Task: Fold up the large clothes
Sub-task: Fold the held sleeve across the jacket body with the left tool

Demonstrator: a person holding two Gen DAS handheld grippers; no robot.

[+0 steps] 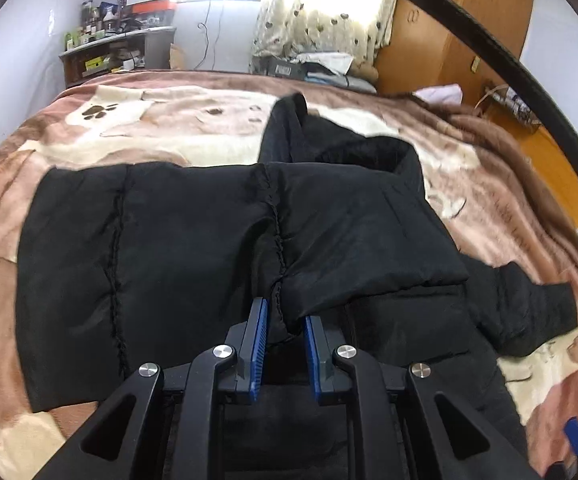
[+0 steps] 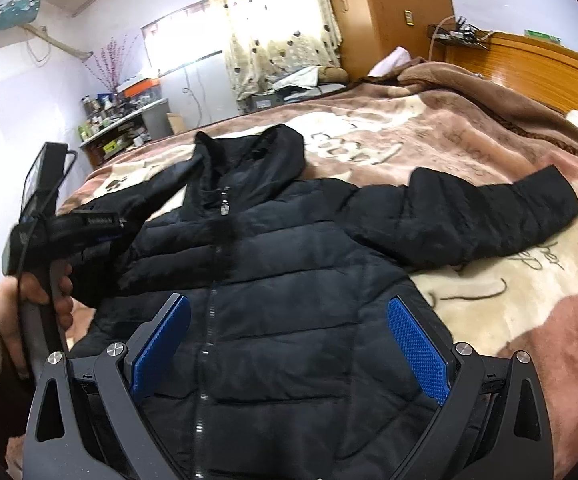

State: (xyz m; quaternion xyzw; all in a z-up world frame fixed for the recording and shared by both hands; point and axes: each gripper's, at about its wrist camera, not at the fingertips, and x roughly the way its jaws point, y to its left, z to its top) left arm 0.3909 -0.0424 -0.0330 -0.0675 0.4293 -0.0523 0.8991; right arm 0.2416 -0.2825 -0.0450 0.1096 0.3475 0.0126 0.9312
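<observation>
A black hooded puffer jacket [image 2: 289,280] lies front up on the bed, zipper closed, hood [image 2: 257,152] toward the far side. Its right sleeve [image 2: 481,216] lies stretched out on the blanket. My left gripper [image 1: 285,316] is shut on the jacket's left sleeve [image 1: 169,248] and holds it lifted over the jacket's body; it also shows in the right wrist view [image 2: 101,224], held by a hand. My right gripper [image 2: 289,344] is open and empty, hovering over the jacket's lower front.
A pink and cream plush blanket [image 2: 449,128] covers the bed. A wooden headboard [image 2: 549,68] is at the right, a wardrobe [image 2: 385,8] behind it. A cluttered shelf [image 2: 121,124] and a curtained window [image 2: 273,24] stand at the far wall.
</observation>
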